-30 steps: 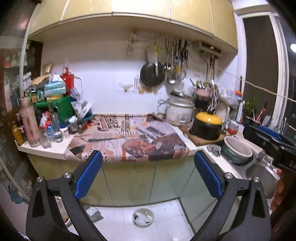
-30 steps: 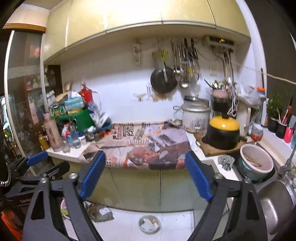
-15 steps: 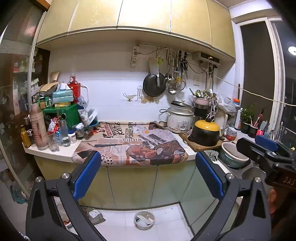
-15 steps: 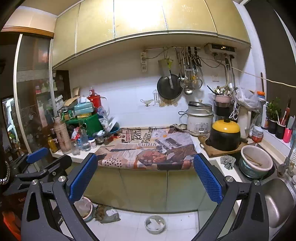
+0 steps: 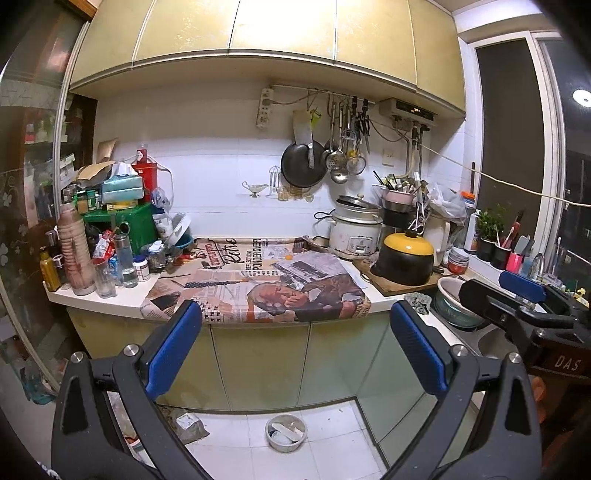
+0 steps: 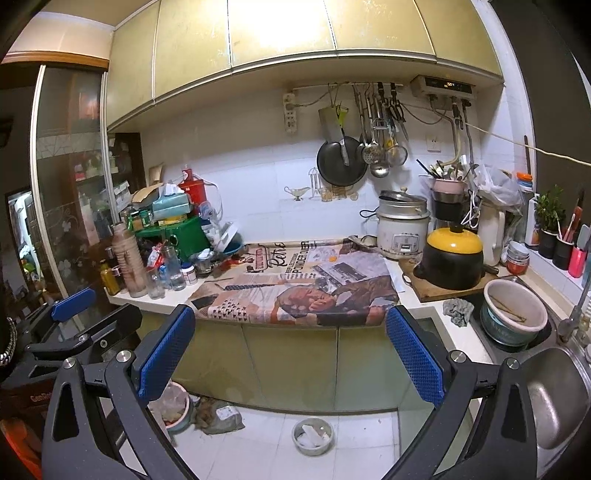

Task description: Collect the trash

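Long row of yellow wall cabinets (image 5: 280,33) across the top, pale green base cabinets (image 6: 288,365) below the counter. White countertop (image 5: 92,297) in the middle, largely covered by a printed newspaper-pattern sheet (image 5: 266,284) hanging a little over the front edge. Crowded pile of bottles, jars and a green box (image 5: 129,225) at the left end of the counter. White rice cooker (image 6: 402,230) against the wall at the right, black clay pot with yellow lid (image 6: 452,258) just beside it on a wooden board (image 6: 436,288). Black frying pan (image 5: 301,164) hung on the tiled wall, ladles and strainers beside it. Ceramic basin (image 6: 513,314) near the steel sink (image 6: 554,398).

Left gripper (image 5: 295,350) low in the foreground, blue pads wide apart, nothing between them. Right gripper (image 6: 290,356) likewise spread fully wide, pads empty.

On the white floor tiles, close to the base cabinets: small round bowl with white scraps (image 6: 312,435), seen below and between the fingers of both grippers, well apart from the pads. Crumpled grey-brown trash lump (image 6: 218,417) to the left of the bowl, partly behind the left finger (image 6: 162,354) of the right gripper. Plastic-lined bin (image 6: 173,404) just beside that lump, also half hidden by the same finger.
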Motion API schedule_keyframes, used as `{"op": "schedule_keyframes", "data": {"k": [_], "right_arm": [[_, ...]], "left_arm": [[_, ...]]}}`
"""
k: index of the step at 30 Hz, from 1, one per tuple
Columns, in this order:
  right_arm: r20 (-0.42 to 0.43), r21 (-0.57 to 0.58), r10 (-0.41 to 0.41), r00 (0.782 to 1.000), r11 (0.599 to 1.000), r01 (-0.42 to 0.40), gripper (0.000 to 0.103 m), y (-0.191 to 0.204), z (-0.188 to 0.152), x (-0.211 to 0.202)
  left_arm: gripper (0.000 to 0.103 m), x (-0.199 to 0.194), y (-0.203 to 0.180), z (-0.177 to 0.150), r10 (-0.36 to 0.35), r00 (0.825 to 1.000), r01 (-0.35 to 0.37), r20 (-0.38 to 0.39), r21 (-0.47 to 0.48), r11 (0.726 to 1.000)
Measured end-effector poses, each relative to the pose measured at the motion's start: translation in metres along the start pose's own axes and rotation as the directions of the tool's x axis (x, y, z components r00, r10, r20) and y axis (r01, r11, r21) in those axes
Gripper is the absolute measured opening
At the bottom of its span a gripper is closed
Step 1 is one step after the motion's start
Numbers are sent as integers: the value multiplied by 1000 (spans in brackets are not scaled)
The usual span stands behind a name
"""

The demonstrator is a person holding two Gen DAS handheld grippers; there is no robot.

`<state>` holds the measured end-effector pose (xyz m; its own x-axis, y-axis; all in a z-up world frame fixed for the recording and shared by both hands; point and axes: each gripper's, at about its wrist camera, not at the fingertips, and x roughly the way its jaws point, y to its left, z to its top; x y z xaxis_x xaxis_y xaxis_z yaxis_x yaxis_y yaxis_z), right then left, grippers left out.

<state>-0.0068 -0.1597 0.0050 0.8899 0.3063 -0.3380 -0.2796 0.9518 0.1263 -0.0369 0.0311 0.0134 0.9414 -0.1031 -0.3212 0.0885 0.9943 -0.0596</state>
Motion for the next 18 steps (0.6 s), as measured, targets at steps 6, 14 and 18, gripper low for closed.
{"op": "schedule_keyframes", "data": {"k": [6, 14, 18], "right_arm": [[-1, -1, 7, 1000, 1000, -7, 103, -1, 2, 0], [2, -3, 13, 1000, 1000, -13, 103, 0, 2, -1], [1, -2, 12, 1000, 1000, -12, 103, 0, 3, -1]], "left_arm": [[102, 1, -2, 1, -5, 1000, 5, -3, -7, 1000], [102, 4, -4, 3, -13, 1000, 13, -8, -11, 1000], [102, 6, -6, 6, -19, 1000, 19, -7, -13, 1000]]}}
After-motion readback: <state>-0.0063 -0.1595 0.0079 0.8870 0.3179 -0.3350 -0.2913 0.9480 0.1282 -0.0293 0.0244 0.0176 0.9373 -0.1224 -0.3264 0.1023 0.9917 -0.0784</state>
